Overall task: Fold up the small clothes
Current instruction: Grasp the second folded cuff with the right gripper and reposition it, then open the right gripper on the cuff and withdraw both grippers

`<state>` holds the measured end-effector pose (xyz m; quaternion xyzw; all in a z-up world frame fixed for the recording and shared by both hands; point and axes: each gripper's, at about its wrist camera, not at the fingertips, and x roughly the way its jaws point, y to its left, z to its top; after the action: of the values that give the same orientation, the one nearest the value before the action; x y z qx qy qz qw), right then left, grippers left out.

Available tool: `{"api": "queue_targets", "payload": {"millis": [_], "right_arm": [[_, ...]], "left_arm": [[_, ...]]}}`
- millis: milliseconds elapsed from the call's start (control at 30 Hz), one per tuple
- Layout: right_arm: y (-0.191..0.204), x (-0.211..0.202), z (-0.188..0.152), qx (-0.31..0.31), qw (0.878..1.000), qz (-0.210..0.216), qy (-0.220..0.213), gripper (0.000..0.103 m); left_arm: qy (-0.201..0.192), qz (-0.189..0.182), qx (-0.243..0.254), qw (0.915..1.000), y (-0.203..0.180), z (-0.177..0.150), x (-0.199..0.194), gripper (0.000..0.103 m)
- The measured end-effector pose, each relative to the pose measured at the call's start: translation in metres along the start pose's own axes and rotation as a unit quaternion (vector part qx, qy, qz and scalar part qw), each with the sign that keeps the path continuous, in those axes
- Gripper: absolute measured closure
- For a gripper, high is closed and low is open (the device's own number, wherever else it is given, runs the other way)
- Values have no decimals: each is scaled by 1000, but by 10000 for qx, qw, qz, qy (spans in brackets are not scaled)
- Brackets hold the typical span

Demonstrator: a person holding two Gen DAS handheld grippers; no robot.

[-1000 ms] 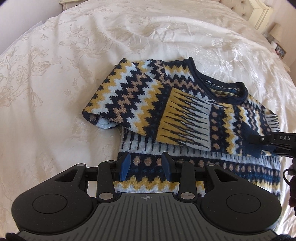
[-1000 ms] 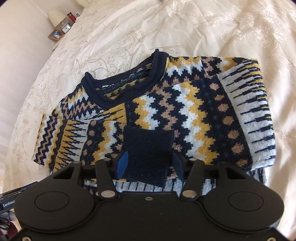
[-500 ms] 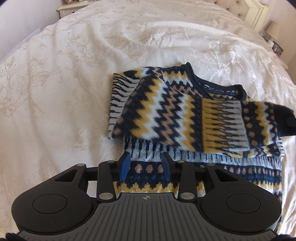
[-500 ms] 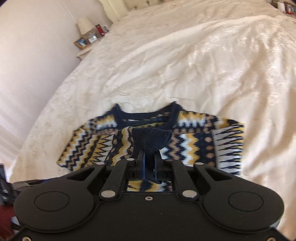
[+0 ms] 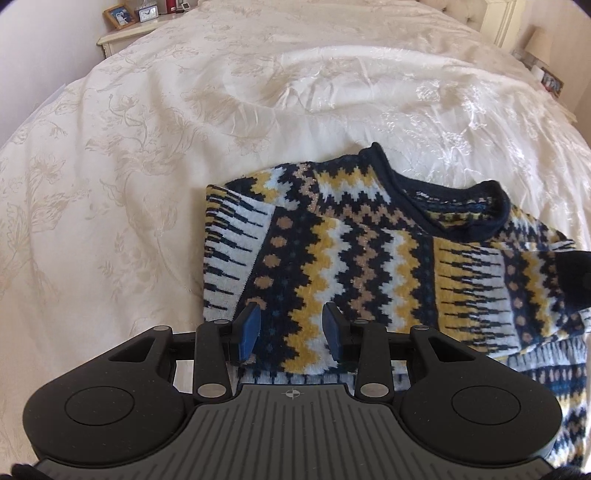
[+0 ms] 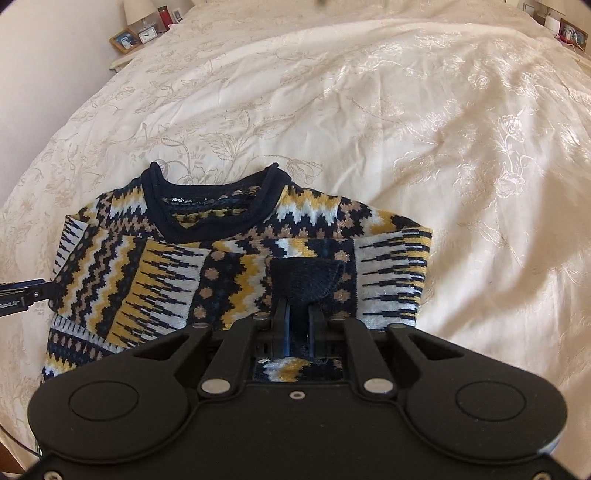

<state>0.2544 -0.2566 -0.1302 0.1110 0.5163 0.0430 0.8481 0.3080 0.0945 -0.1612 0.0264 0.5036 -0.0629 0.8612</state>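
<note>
A bed [image 5: 147, 155] under a cream bedspread [image 6: 406, 129] with a woven flower pattern fills both views. At the far left, a nightstand [image 5: 122, 35] is seen against the wall, with a framed photo [image 6: 125, 40] and a small clock [image 6: 147, 35] on it.

A patterned sweater [image 5: 351, 258] in navy, mustard, white and tan zigzags is laid flat on the bedspread, its navy collar [image 6: 214, 206] pointing away from the cameras. One sleeve is laid across the chest from the left shoulder to the right side.

In the left wrist view, the left gripper [image 5: 291, 334] is held low over the near left part of the sweater. Its blue fingers [image 5: 249, 332] are spread wide, with knit showing between them and nothing gripped; whether they touch the fabric cannot be told.

In the right wrist view, the left gripper's tip is seen at the far left edge, just beside the sweater's side. Further right, the right gripper [image 6: 298, 330] is seen with its fingers drawn narrow, pinched on the sleeve's navy cuff [image 6: 306, 280]. The cuff is bunched upward from the fingers and lies over the right chest of the sweater, beside the striped right shoulder fold.
</note>
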Motion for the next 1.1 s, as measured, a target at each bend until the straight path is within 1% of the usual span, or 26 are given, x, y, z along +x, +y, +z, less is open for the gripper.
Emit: {"api": "queue_targets", "payload": {"millis": [67,133,200,333,433,500,533,567,600,633,700,733,767,833,933,1033,1100], "right_arm": [[-10,5,-2,257,9995,-95,123,86],[-23,17,-8,565,9977,-146,351,86],[-30,26,-13,710,9958,-194,547,86],[-34,32,-19,861,9942,-206,603,85],[-35,31,-19,965,9935,-278,533,84],[-35,28,-20,980,9932,-430,462,84],[-34,25,-19,939,9931,-577,412,82],[-32,21,-19,851,9934,-693,341,77],[-28,16,-18,746,9939,-776,243,77],[-24,11,-17,629,9950,-773,111,77],[-15,4,-17,448,9970,-631,-86,77],[-9,2,-16,327,9979,-546,-153,71],[-2,3,-15,204,9988,-410,-186,58],[10,12,-15,82,9997,-178,-129,49],[25,29,-15,-72,9999,-44,59,48],[35,50,-24,-107,9992,-21,386,39],[36,56,-29,-113,9990,-51,428,37]], "left_arm": [[135,73,-57,9999,3,1,12,67],[262,83,-83,9996,5,1,22,67],[315,74,7,9995,6,0,27,67],[325,64,223,9992,5,0,28,67],[334,23,207,9992,7,0,29,67],[344,18,215,9992,7,1,30,67],[348,20,223,9991,7,1,31,67],[352,20,229,9991,6,1,31,67],[354,21,233,9991,6,1,31,67],[352,25,225,9991,6,2,32,67],[351,31,205,9992,5,2,33,66],[348,36,196,9992,5,2,33,66],[344,49,182,9992,4,2,34,66],[340,75,174,9992,3,2,34,66],[323,101,179,9993,2,1,34,66],[280,87,214,9993,3,0,34,64],[246,71,257,9993,3,-1,35,61]]}}
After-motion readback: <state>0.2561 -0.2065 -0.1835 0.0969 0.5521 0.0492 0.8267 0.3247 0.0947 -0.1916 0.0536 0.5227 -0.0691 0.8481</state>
